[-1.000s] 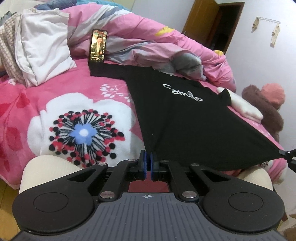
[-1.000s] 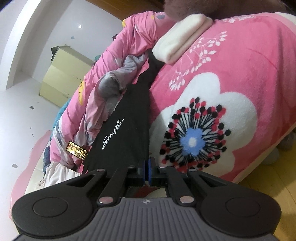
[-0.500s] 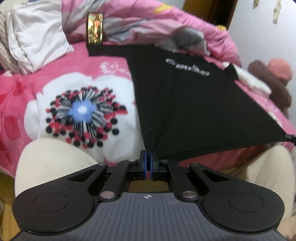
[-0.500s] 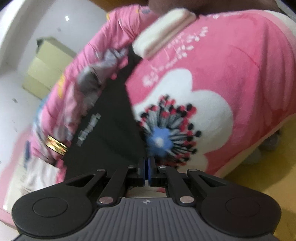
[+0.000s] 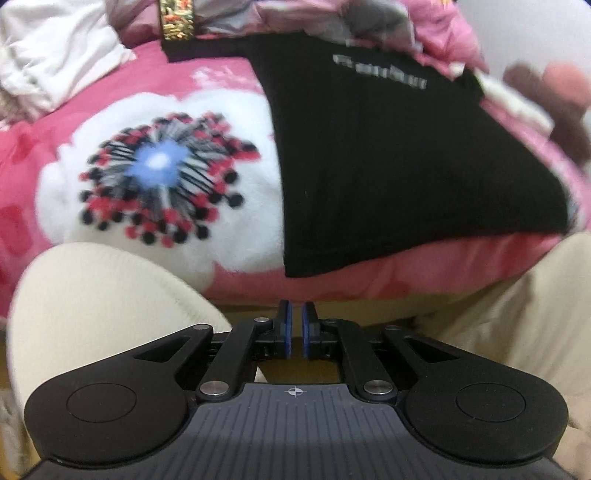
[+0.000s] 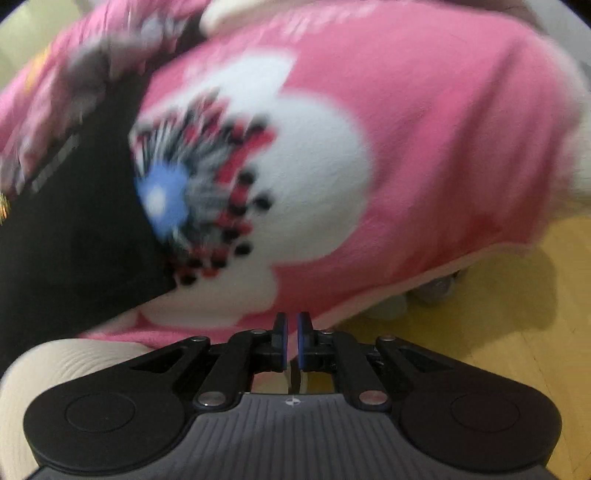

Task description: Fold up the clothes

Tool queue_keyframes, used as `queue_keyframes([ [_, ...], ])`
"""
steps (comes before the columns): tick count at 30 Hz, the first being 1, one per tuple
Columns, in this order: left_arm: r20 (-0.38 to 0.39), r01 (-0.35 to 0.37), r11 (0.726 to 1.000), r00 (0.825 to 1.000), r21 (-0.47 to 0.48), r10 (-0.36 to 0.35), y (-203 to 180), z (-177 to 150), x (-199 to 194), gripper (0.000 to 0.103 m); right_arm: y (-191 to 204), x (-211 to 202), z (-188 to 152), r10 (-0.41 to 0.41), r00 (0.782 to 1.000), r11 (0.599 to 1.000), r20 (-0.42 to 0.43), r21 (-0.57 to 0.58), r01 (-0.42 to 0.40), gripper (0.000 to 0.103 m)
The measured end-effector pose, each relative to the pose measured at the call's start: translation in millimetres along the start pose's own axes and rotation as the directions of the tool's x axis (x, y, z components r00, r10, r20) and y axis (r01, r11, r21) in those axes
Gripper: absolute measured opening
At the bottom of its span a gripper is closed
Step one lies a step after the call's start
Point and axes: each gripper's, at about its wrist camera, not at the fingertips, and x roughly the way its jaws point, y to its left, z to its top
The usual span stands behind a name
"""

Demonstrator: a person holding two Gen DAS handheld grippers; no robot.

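Note:
A black T-shirt with white lettering lies spread flat on the pink flowered blanket, its hem near the bed's front edge. In the right wrist view it shows at the left, blurred. My left gripper is slightly open and empty, just off the bed's edge below the shirt's near left corner. My right gripper is slightly open and empty, at the bed's edge to the right of the shirt.
A phone stands propped at the shirt's far end. White clothes lie at back left. A crumpled pink duvet and a plush toy sit behind. The person's cream trousers flank the left gripper. Wooden floor lies right.
Both grippers held the shirt's hem corners stretched out; they have let go and pulled back off the bed edge. The shirt now lies flat on the blanket.

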Motion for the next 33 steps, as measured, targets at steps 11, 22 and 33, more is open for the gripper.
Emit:
queue_keyframes([
  [11,0.198,0.212,0.967,0.963,-0.141,-0.182,-10,101,43,0.005,119,-4,46,0.394,0.904,0.895,0.165,-0.293,-0.336,0.023],
  [22,0.243,0.034,0.946,0.969,-0.322,0.048,51,119,58,0.008,23,23,72,0.370,0.890,0.920,0.267,0.029,-0.392,0.022],
  [33,0.199,0.068,0.992,0.979,-0.104,-0.046,-23,245,123,0.014,88,39,169,0.327,0.903,0.945,0.277,-0.093,-0.313,0.038],
])
